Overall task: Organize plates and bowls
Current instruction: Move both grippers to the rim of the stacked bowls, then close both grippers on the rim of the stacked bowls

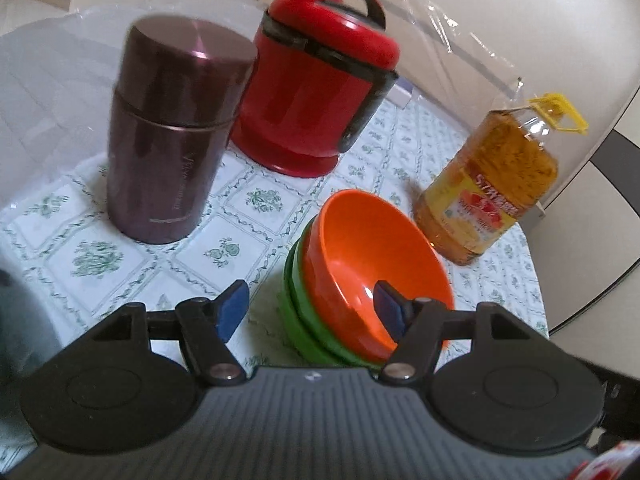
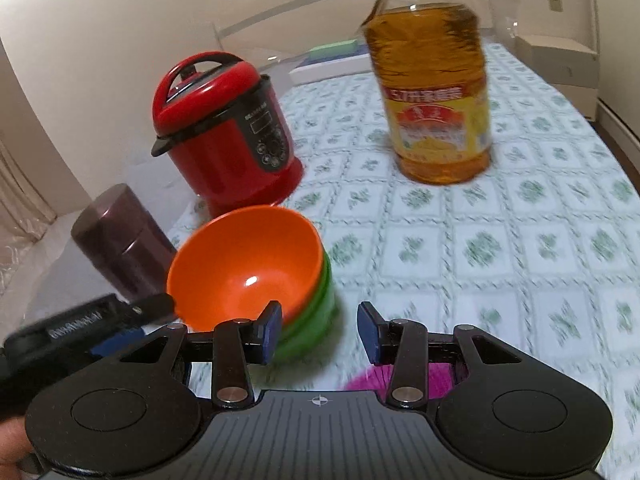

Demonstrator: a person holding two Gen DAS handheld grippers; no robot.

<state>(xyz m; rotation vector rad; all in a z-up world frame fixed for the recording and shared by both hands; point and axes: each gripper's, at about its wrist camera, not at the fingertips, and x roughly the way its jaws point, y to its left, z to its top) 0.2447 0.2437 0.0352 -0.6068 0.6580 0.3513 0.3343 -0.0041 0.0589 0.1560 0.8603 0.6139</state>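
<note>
Blue-padded left tongs [image 1: 310, 312] stand wide open and hold nothing; one pad hangs over the hollow of the orange bowl [image 1: 376, 264], the other outside its rim. Right tongs [image 2: 320, 330] are part open and empty, just beside the bowl stack. The orange bowl sits nested in green bowls [image 1: 308, 320] on the patterned worktop [image 2: 520, 260]. Beyond the stack stand a red cooker [image 1: 320, 92], a maroon flask [image 1: 172, 140] and an oil bottle [image 1: 488, 188]. Risk, as judged: a one-sided pinch on the rim could tip the stack, or lift the bowls stuck together; a wide swing could strike the nearby bottle.

Orange bowl [image 1: 360, 256] nested upright in green bowls [image 1: 304, 320], w/ stack on tablecloth.
</note>
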